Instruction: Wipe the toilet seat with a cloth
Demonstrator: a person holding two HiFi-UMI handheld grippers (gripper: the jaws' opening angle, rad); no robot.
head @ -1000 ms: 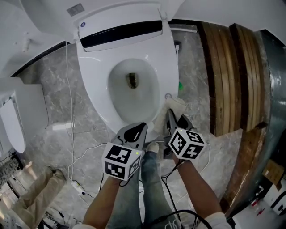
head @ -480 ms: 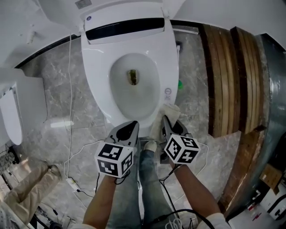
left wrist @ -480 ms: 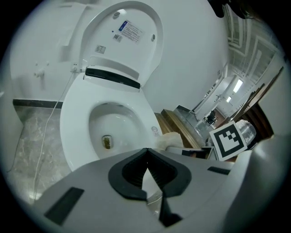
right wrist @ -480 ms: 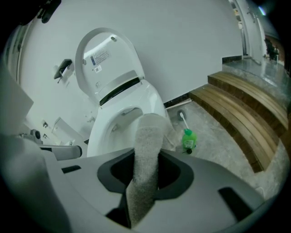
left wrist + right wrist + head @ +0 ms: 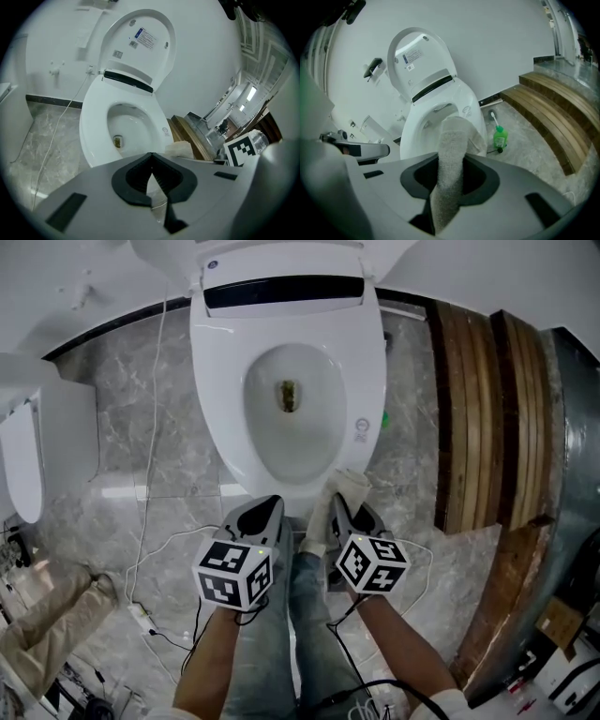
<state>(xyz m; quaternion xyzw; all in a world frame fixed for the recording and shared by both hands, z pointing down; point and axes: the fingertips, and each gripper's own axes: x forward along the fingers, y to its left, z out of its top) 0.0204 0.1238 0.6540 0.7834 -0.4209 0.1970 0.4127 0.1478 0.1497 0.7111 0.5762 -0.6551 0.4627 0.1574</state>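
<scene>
From the head view, the right tool (image 5: 337, 505) held the cloth (image 5: 345, 484) at the front rim of the toilet seat (image 5: 367, 371), with the left tool (image 5: 272, 505) just beside it. The left gripper view showed that tool's jaws together and empty. In the right gripper view the jaws clamped the cloth, which stood up past their tips.

Grey marble floor (image 5: 141, 456): toilet (image 5: 220, 399) stands; green bottle (image 5: 500, 137) beside it; wooden slats (image 5: 473, 409) alongside.
</scene>
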